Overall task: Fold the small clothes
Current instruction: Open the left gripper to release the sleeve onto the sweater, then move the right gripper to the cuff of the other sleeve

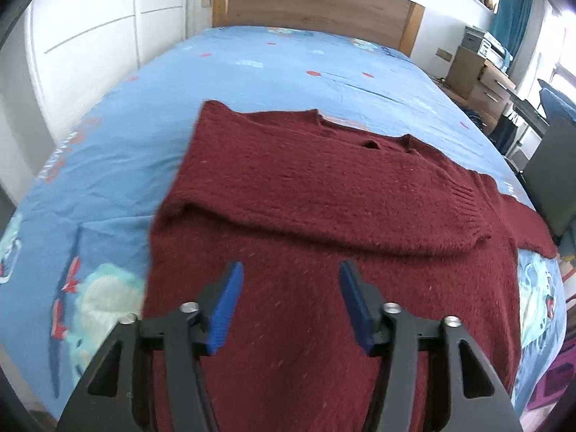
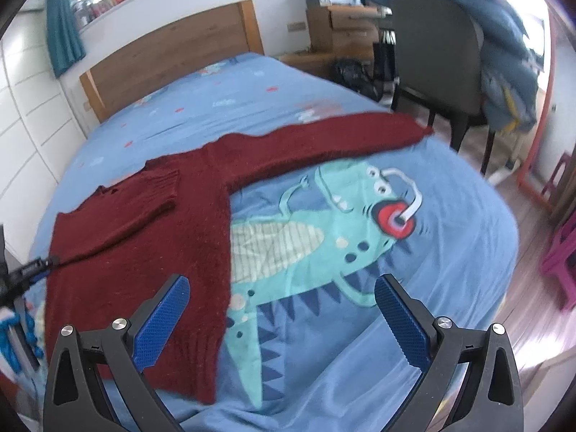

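Note:
A dark red knit sweater [image 1: 324, 187] lies flat on the blue bed cover [image 1: 252, 72]. Its left sleeve [image 1: 360, 212] is folded across the body, cuff toward the right. In the right wrist view the sweater [image 2: 151, 216] lies left of centre and its other sleeve [image 2: 324, 140] stretches out to the right toward the bed edge. My left gripper [image 1: 289, 273] is open and empty, hovering over the sweater's lower body. My right gripper [image 2: 280, 288] is wide open and empty, above the cover beside the sweater's right side and hem. The left gripper also shows in the right wrist view [image 2: 36, 266].
The cover has a teal monster print [image 2: 342, 223]. A wooden headboard [image 1: 316, 3] stands at the far end. A dark chair [image 2: 435, 50] draped with blue cloth and wooden drawers [image 2: 342, 28] stand right of the bed. White wardrobes [image 1: 100, 36] stand on the left.

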Demonstrator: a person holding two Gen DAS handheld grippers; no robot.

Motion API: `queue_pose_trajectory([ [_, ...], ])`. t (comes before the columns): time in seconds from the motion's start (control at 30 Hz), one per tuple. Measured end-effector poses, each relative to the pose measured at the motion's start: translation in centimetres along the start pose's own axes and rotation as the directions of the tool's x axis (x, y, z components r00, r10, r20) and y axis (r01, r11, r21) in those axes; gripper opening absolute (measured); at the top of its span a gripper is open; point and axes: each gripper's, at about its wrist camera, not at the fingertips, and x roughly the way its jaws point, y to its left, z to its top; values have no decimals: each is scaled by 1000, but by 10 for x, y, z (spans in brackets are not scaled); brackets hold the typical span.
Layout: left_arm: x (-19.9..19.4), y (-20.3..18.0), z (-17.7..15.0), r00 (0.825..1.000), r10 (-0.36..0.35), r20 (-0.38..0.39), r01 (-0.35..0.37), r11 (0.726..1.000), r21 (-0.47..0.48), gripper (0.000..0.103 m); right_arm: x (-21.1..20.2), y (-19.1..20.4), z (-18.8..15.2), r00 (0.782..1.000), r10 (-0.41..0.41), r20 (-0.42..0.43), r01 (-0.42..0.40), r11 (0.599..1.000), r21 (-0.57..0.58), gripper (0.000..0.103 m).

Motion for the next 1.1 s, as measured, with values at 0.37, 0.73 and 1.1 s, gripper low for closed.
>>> queue_pose_trajectory([
  [0.37,-47,39,-23,987,163,11,-164,986,15,64,27,-40,32,995,96,16,-97,987,131,103],
  [0.73,-92,92,-31,919,394,-6,-394,918,-48,65,92,-92,82,987,157,38,-161,945,286,102],
  [1.1,-95,116,-40,865,497,-75,-501,863,-63,65,163,-141,113,982,189,24,-180,884,432,99],
])
